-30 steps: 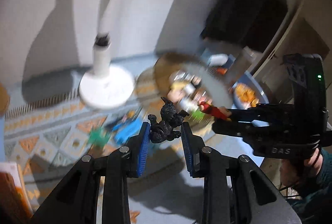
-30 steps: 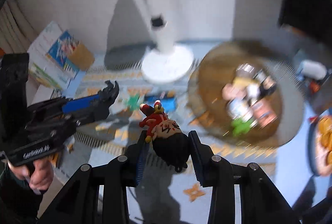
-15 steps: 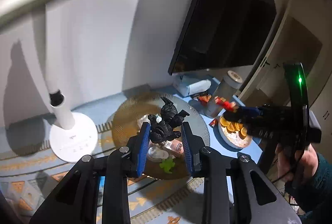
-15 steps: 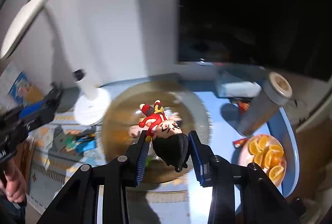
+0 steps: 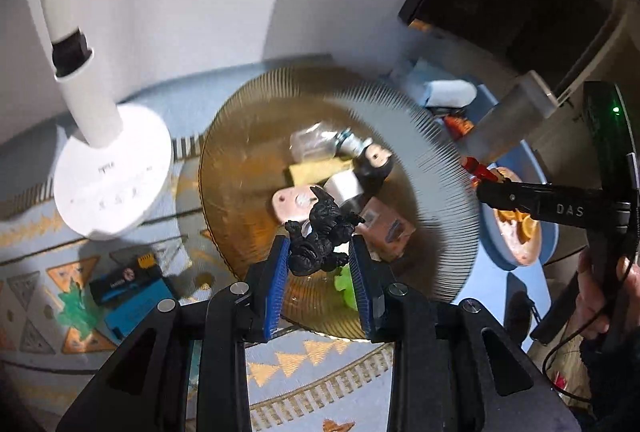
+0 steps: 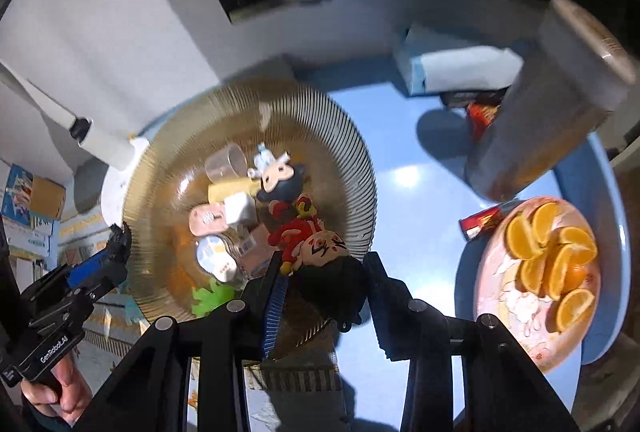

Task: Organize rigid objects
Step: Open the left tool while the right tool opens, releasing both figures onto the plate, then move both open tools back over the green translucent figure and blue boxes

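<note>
The left gripper (image 5: 318, 264) is clamped on a small black monster figurine (image 5: 320, 236), its blue pads pressing the toy from both sides. The right gripper (image 6: 324, 288) is clamped on a doll with black hair and a red outfit (image 6: 316, 252), held by the head with the body pointing away from the tool. Both toys hang over the near part of a ribbed amber glass plate (image 5: 436, 167), each tool tilted steeply down toward it.

The step in hand looks like carrying the two toys to the plate, which already holds a heap: a clear cup (image 6: 226, 163), a yellow block (image 6: 228, 191), a second dark-haired doll (image 6: 280, 179), a pink piece (image 6: 204, 218), a small carton (image 6: 256, 248) and a green leaf-shaped piece (image 6: 210, 298). The next move probably calls for lowering each toy to a free spot beside the heap, then parting the jaws without knocking the pile.

Left of the plate stands a white desk lamp (image 5: 112, 167), and blue and green items (image 5: 132, 292) lie on a patterned mat (image 5: 320, 356). Right of the plate, on a blue table (image 6: 404, 151), are a tissue box (image 6: 452, 65), a grey cylinder canister (image 6: 552, 103), red snack wrappers (image 6: 482, 222) and a pink dish of orange wedges (image 6: 548, 252). A white wall and a dark screen lie behind the plate.
</note>
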### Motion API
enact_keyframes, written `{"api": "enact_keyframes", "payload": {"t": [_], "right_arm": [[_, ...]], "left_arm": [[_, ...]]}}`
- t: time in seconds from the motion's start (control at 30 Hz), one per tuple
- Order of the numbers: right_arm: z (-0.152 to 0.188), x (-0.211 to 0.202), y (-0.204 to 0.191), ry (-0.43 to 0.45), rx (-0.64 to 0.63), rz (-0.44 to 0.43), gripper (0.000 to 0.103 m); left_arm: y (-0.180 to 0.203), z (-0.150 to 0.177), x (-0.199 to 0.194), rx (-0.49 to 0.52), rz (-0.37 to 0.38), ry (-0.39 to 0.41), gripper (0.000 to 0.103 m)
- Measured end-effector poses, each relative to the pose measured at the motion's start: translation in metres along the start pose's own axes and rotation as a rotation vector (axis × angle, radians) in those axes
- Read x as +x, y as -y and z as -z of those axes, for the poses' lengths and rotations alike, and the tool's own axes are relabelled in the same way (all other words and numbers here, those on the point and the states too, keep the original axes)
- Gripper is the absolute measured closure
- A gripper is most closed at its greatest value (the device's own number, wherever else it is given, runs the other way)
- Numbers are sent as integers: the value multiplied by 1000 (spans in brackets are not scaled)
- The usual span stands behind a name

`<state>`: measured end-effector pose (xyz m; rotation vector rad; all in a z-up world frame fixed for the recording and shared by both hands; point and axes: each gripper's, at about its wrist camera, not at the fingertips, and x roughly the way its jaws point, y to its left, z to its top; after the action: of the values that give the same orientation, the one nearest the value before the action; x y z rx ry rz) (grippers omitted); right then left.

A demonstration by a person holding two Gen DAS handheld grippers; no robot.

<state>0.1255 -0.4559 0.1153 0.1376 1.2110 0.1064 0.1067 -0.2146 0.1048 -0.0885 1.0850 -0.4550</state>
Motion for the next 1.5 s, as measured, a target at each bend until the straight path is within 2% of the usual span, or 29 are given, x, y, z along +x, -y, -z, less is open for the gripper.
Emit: {"api": "enact_keyframes", "payload": {"t": [0.13, 0.2, 0.23, 0.27, 0.3, 0.33, 0.37, 0.4, 0.63, 0.97, 1.1, 1.3, 1.5], "right_arm": [[-4, 11, -3, -21, -45, 41, 65], [-7, 15, -2, -32, -46, 30, 65], [-9, 16, -2, -34, -45, 23, 64], [-10, 14, -1, -26, -43, 23, 62], [-11, 13, -1, -17, -44, 25, 55], [-12, 9, 0, -2, -45, 33, 50], [-12, 5, 1, 16, -42, 44, 43], [-12, 0, 3, 36, -36, 48, 42], [-6, -11, 5, 46, 2, -9, 42], [21, -25, -28, 50, -38, -36, 42], [33, -32, -40, 59, -39, -47, 42], [46, -35, -57, 62, -2, -80, 42], [61, -39, -86, 84, 7, -115, 42]], "left_arm": [[-1, -4, 15, -9, 1, -31, 76], [1, -7, 17, -10, 23, -30, 75], [2, -9, 19, -19, 28, -27, 61], [2, -10, 19, -33, 23, -27, 53], [1, -11, 19, -49, 10, -26, 33], [0, -11, 15, -56, 6, -6, 27], [1, -11, 13, -49, 6, 4, 27], [1, -11, 11, -38, 2, -1, 27], [-3, 4, -2, -42, -5, -27, 27], [-23, 40, -41, -128, 1, 1, 27], [-41, 62, -58, -163, -24, -3, 27], [-86, 97, -85, -266, -65, -5, 27], [-121, 122, -99, -300, -88, -27, 27]]}}
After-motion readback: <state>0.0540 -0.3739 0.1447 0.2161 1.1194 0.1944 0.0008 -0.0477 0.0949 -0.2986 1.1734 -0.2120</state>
